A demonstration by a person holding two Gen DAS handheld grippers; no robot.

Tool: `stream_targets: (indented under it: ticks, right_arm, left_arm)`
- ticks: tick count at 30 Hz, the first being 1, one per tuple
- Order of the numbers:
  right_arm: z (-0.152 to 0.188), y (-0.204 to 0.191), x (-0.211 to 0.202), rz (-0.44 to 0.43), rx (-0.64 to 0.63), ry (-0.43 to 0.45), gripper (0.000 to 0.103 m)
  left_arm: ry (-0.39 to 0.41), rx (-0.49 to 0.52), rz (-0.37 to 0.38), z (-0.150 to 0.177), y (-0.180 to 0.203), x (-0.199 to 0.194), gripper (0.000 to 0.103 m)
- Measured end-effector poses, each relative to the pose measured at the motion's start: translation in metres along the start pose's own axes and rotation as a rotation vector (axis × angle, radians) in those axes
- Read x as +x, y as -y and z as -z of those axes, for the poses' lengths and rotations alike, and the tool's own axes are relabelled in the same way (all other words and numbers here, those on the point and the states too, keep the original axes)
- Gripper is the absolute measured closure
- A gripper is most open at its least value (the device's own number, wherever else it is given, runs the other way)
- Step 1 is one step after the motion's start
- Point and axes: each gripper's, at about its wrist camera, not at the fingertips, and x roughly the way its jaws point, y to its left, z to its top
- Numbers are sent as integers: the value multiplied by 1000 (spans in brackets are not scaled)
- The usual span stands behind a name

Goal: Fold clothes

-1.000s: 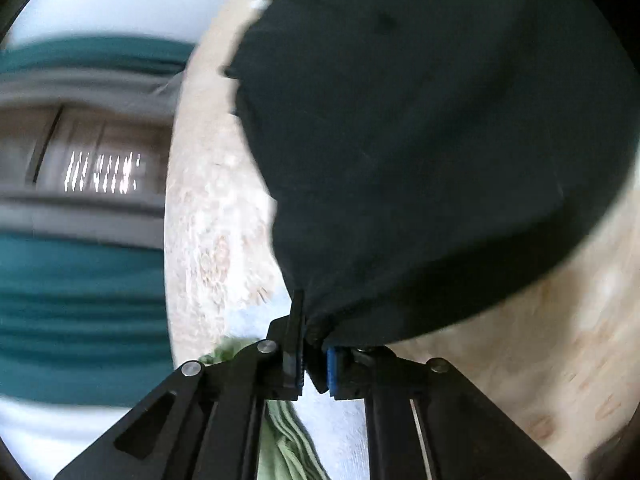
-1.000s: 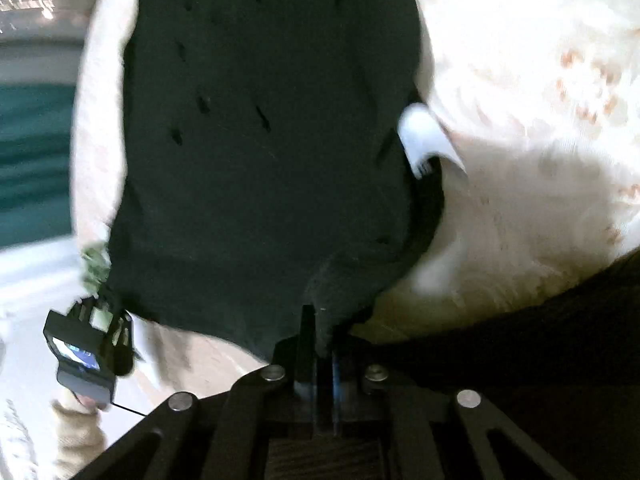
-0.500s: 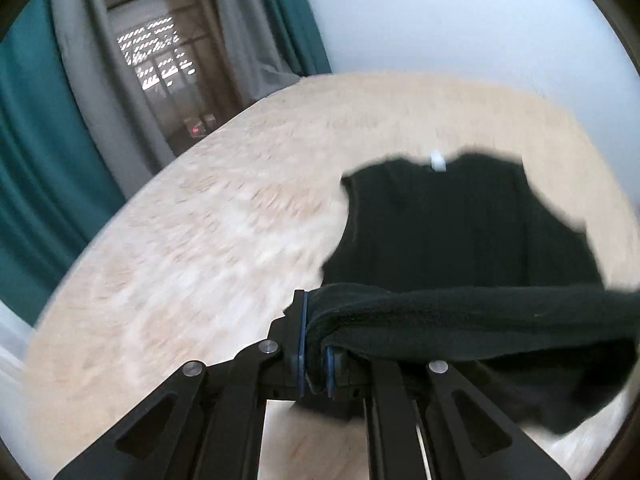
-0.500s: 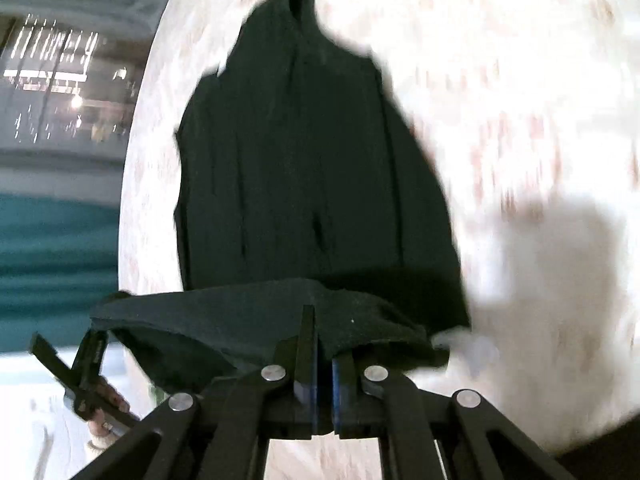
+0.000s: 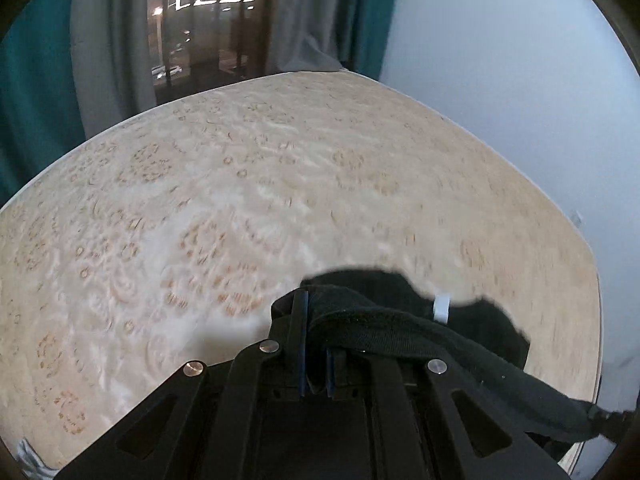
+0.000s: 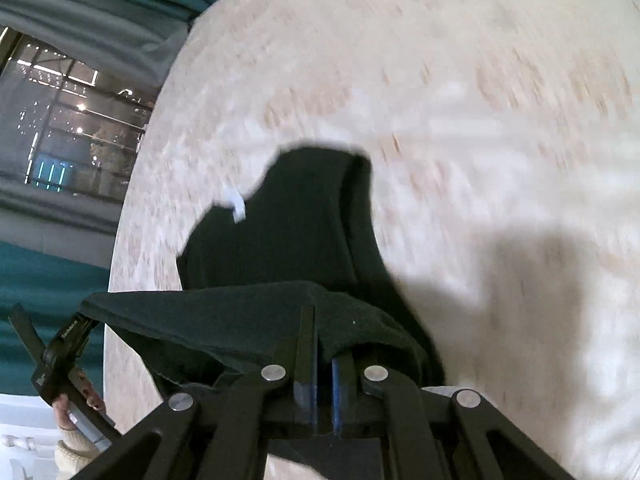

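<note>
**Hem carried over toward the collar**

Now both tools, left (image 5: 314,344) and right (image 6: 323,354), pinch the black garment's (image 6: 288,240) hem, lifted across its body since a second ago; its white tag (image 6: 237,205) end rests on the patterned bed (image 5: 240,208), the fold half done.

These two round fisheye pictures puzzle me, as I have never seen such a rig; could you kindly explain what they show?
There is no robot here. A person holds a two-finger tool in each hand, and a camera on each looks forward along its fingers. That is why black arms fill the bottom of both pictures.

One picture comes from the left tool, the other from the right tool. Both are shut on a stretched edge of one black garment, which has a small white label. The rest of it lies on a beige patterned surface.

The right view also shows the left tool from outside, in the person's hand. Behind are teal curtains and a dark window.
</note>
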Motion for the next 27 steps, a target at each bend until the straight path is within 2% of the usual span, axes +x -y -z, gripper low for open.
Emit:
stream_targets:
  ticks: [4,6,8,9,10,12,13,15,17,20,22,24,26,27]
  right_arm:
    - [-48,-8,2,71,-29,76,99]
    - [-67,-7,8,92,-1,118,98]
    - [-77,-4,6,128,24,168,88]
    - [-79,-2,4,170,28,199,72]
    - [-79,0,1,205,18,225,47]
    - [-75,5,-10,272,-20,285,31]
    - [-71,9,-14,298,-56,300,30]
    - [-61,20,-22,336,-105,309,29]
    - [-46,33,-27,362,-131,298,29]
    - [0,60,-37,304,-126,234,29]
    - [44,79,-37,241,-62,179,29]
    - [82,93,-32,181,8,132,29]
    - [114,102,-22,123,83,92,29]
    - [130,107,-17,94,121,72,29]
  left_arm:
    - [-27,-44,-44,-32,29,27,97]
    - [-61,-80,-77,-45,41,41,97]
    - [-122,-139,-89,-56,46,57,96]
    - [-158,-161,-97,-59,47,65,96]
    - [-196,-181,-105,-61,48,73,96]
    - [-259,-200,-100,-64,47,85,95]
    - [-271,-192,-83,-62,46,89,91]
    - [-254,-219,-43,-56,36,89,76]
    - [-200,-287,18,-47,21,84,42]
    - [-89,-347,135,-29,1,62,17]
    - [-32,-334,190,-13,-6,40,15]
    - [-3,-296,212,8,-12,17,11]
    - [24,-252,207,37,-18,-4,0]
    - [32,-233,183,53,-22,-10,0]
